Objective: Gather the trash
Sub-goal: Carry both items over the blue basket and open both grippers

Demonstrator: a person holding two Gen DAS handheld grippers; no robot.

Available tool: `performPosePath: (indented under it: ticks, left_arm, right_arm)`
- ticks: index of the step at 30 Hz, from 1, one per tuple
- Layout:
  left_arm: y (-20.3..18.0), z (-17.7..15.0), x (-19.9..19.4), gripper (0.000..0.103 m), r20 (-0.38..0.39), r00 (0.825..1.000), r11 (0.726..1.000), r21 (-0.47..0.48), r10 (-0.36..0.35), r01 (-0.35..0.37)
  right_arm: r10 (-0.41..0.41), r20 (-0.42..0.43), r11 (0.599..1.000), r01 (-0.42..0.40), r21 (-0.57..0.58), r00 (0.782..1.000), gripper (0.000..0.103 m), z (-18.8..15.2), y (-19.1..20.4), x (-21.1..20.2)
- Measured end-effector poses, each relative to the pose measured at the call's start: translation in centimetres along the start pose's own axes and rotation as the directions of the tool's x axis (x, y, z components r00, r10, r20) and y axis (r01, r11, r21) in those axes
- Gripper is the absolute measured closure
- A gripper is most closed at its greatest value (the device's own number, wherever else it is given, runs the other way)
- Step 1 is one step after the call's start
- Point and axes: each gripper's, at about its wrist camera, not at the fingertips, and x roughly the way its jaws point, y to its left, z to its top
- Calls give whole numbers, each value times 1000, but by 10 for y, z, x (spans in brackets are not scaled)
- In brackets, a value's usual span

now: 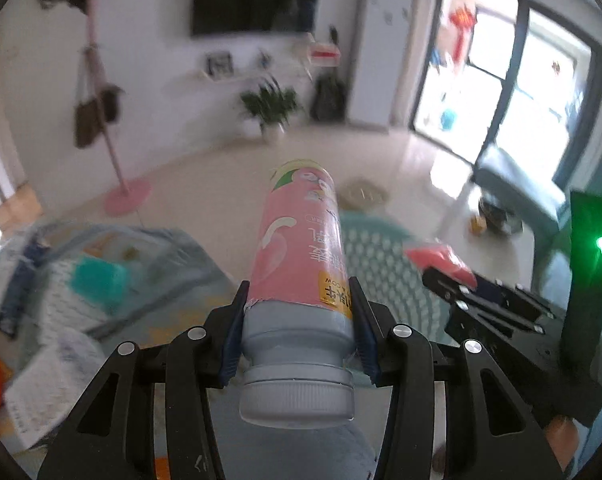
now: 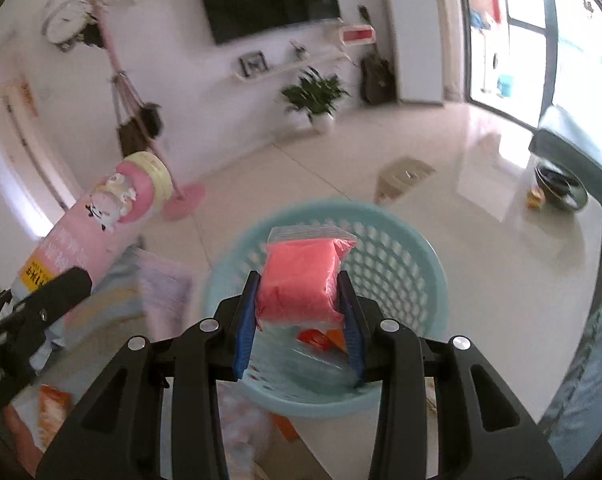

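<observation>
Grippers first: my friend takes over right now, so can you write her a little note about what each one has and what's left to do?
Left gripper: shut on the pink bottle, cap toward the camera.
Right gripper: shut on the red packet, held over the blue basket.
Done: some orange wrappers seem to lie in the basket already.
Left: drop the packet, then probably the bottle. An orange packet lies outside the basket at lower left.

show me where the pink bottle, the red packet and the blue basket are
pink bottle (image 1: pixel 297 240), left wrist view, on its pink label.
red packet (image 2: pixel 301 284), right wrist view, on its red middle.
blue basket (image 2: pixel 401 256), right wrist view, on its perforated wall.
</observation>
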Motion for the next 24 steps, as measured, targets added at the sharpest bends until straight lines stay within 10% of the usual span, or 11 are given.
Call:
performPosePath:
  ticks: [8, 12, 24]
  left_arm:
    - [1, -9, 42, 57, -117, 992, 999, -7, -40, 40]
    - [0, -5, 30, 36, -73, 997, 999, -11, -36, 35]
    - [23, -1, -40, 36, 80, 996, 992, -113, -44, 53]
  right_arm:
    - [-22, -73, 999, 25, 40, 997, 66, -7, -20, 29]
    - [-20, -69, 998, 24, 61, 997, 56, -5, -25, 28]
    - [18, -1, 1000, -18, -2, 1000, 56, -2, 1, -16]
